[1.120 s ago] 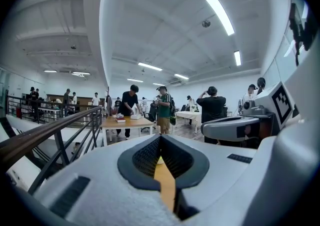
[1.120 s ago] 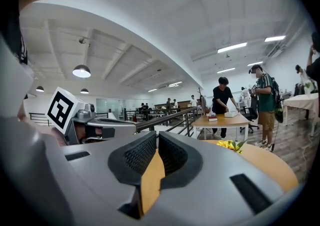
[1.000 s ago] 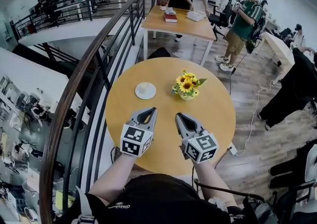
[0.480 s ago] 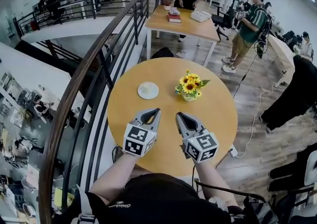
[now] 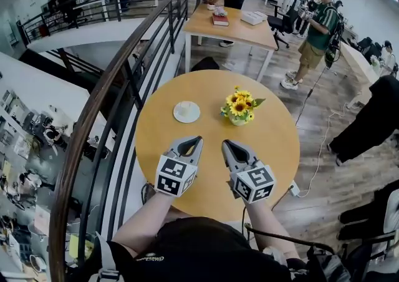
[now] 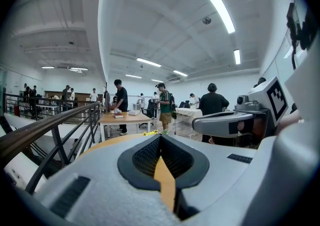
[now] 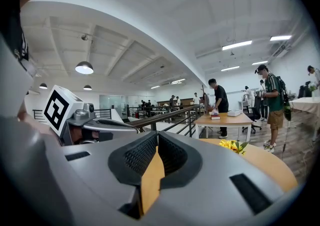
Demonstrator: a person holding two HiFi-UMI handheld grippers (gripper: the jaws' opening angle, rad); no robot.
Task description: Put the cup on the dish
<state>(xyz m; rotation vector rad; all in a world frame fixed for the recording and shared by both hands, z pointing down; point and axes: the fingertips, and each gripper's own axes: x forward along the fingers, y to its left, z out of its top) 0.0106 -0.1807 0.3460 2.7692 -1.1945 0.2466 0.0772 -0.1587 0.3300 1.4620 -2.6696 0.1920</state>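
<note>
Although the head view has shifted a little over the last second, nothing on the counter [image 5: 274, 143] has moved, and the 2 grippers hang where they did, side by side over its near edge.

The left gripper [image 5: 189, 142] has its jaws together with nothing between them; its own view shows the ribbed pads meeting over bare wood. Beyond it, toward the far left edge of the counter, the white dish [image 5: 196, 116] lies flat, and the small white cup [image 5: 185, 109] appears to stand on its middle, though it is too small to make out well. Near the dish, toward the far middle of the counter, stands a pot of sunflowers [image 5: 239, 107], apart from the dish. The right gripper [image 5: 229, 145] is likewise closed and empty, well short of the flowers.

Only the people on the floor behind have changed places. For the task, that stillness reads as finished work: the cup seems already set on the dish, both grippers stay clear of it, and no further move looks needed.
</note>
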